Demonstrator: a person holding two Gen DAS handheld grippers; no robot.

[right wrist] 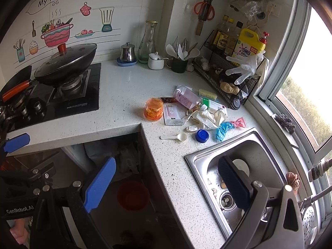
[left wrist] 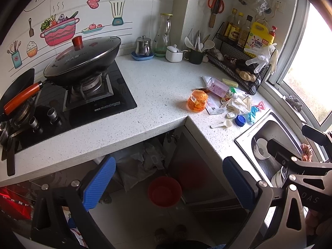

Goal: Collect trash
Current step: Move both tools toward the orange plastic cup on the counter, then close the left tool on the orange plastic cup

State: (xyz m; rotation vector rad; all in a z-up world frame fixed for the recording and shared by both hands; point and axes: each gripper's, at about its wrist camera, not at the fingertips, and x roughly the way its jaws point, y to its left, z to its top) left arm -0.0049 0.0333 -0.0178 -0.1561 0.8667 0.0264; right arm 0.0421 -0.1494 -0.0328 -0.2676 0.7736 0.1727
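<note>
On the tabletop (right wrist: 128, 95) beside the sink (right wrist: 244, 145) lies the trash: an orange cup (right wrist: 154, 109), crumpled gloves (right wrist: 204, 119), packets (right wrist: 173, 115), a blue cap (right wrist: 202, 135) and a white scoop (right wrist: 176, 137). Nothing looks collected yet; this seems the approach. Left gripper (left wrist: 168, 183) and right gripper (right wrist: 166, 183) both hang spread wide, empty, well short of the pile. Next, I'd judge, one must reach forward and down over a single piece.

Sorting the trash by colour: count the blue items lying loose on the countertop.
2: a blue bottle cap near the sink's corner, right of the white spoon, and a crumpled blue glove just right of it. More may hide under the pile.
</note>
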